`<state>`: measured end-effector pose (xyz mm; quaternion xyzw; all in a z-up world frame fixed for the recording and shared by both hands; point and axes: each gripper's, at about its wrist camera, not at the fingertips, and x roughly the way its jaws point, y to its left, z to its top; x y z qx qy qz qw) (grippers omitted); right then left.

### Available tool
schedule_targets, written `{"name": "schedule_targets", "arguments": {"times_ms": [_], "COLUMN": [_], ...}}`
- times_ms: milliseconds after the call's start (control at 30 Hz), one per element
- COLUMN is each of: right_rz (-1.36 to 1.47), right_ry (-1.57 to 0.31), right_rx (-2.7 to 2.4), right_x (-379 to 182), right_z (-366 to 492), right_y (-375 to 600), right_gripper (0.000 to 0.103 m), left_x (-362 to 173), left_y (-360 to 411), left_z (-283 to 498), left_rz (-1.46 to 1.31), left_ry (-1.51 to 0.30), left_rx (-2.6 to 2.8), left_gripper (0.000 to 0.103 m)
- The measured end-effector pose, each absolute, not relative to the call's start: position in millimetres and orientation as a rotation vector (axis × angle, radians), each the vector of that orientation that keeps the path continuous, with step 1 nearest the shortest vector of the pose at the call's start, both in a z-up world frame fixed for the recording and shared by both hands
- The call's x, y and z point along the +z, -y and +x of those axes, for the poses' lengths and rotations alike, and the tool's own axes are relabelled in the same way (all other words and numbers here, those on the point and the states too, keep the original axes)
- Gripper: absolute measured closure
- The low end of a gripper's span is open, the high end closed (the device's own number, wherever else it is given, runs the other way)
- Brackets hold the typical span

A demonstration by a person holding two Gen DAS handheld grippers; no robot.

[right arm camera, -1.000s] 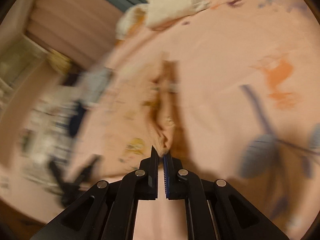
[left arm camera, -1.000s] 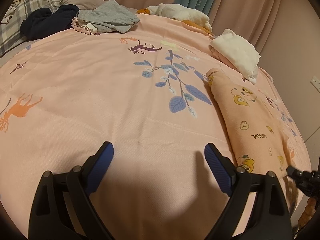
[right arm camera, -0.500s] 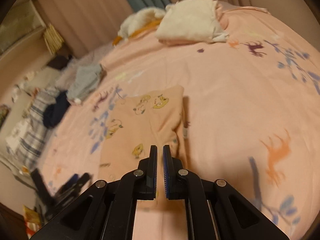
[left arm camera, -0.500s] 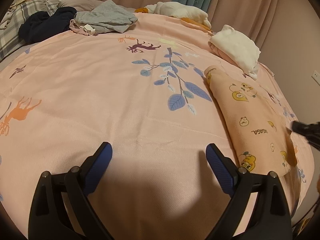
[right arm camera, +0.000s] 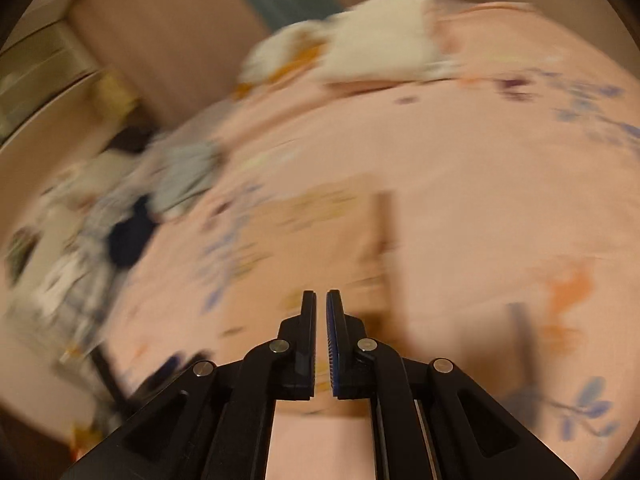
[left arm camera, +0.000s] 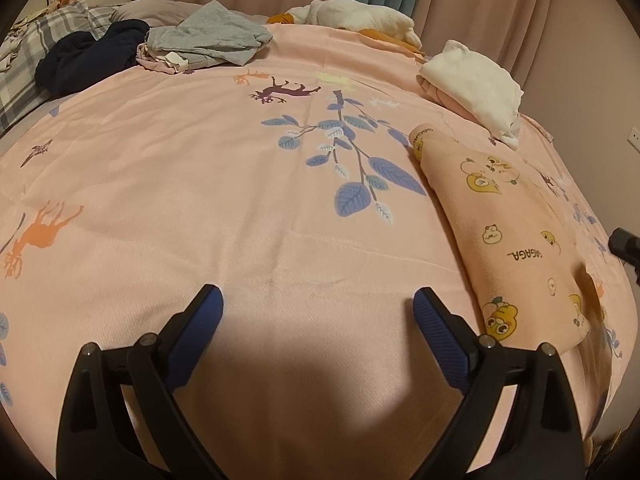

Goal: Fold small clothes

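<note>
Left claw [left arm camera: 316, 306] is hanging released over the bed [left arm camera: 200, 184]; right claw [right arm camera: 321, 300] is staying clenched on nothing; folded peach garment [left arm camera: 508, 240] near the bed's right edge is reading "GAGA".

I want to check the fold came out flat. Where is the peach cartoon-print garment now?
In the left wrist view the peach cartoon-print garment lies folded flat on the right side of the pink bedspread, just below the cream clothes pile.

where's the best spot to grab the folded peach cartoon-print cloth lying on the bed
Probably the near short end of the folded peach cartoon-print cloth, by the duck print. That end lies flat and free near the pink bedsheet's edge, so the open left gripper could come from its left, low, pinching all layers. The cream folded pile crowds the far end.
</note>
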<state>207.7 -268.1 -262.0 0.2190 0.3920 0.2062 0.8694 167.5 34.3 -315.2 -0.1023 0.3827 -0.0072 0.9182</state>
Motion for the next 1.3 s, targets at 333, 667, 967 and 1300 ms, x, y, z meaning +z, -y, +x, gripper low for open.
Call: {"name": "schedule_targets", "arguments": {"times_ms": [333, 667, 967, 1300], "right_rz": [0.503, 0.436, 0.427, 0.324], "right_ry": [-1.016, -0.964, -1.086, -1.127], "right_rx": [0.188, 0.305, 0.254, 0.542], "right_x": [-310.3, -285.5, -300.2, -306.5], "right_z": [222.7, 199.0, 209.3, 208.5], "right_y": [295.2, 274.9, 265.4, 194.0], "right_gripper": [0.103, 0.103, 0.1, 0.073], "left_x": [-314.8, -315.3, -314.9, -314.6], "left_y": [-33.7, -32.7, -31.7, -31.3], "left_z": [166.6, 167.1, 166.7, 166.5], "left_rz": [-0.21, -0.199, -0.194, -0.194], "left_ry": [-0.786, -0.79, -0.793, -0.793], "left_rx": [-0.017, -0.013, -0.01, -0.01], "left_gripper": [0.006, 0.005, 0.005, 0.005]}}
